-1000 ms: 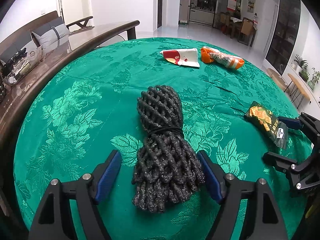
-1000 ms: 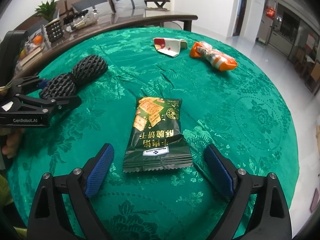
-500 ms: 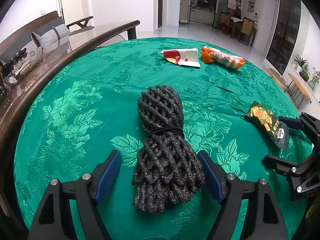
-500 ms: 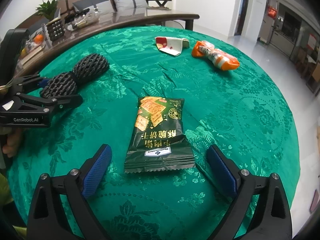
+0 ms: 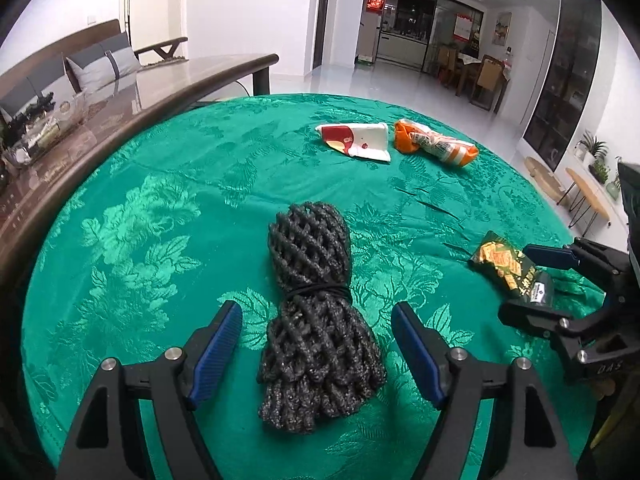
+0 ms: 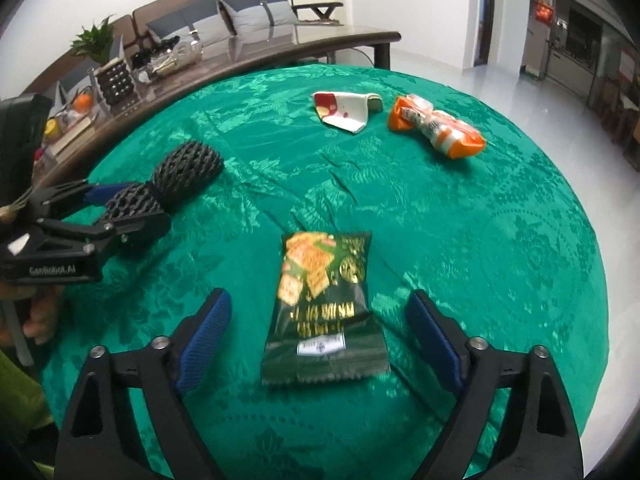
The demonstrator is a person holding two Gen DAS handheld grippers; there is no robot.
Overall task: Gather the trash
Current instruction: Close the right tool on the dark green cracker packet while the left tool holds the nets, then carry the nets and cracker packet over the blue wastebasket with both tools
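Green floral tablecloth, living room behind. Left gripper spread around black net; right gripper spread around cracker packet, neither touching.

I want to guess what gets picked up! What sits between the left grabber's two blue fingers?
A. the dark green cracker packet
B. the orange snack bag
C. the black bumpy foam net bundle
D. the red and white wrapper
C: in the left wrist view the black foam net bundle lies on the green patterned tablecloth between the open left gripper's blue fingers.
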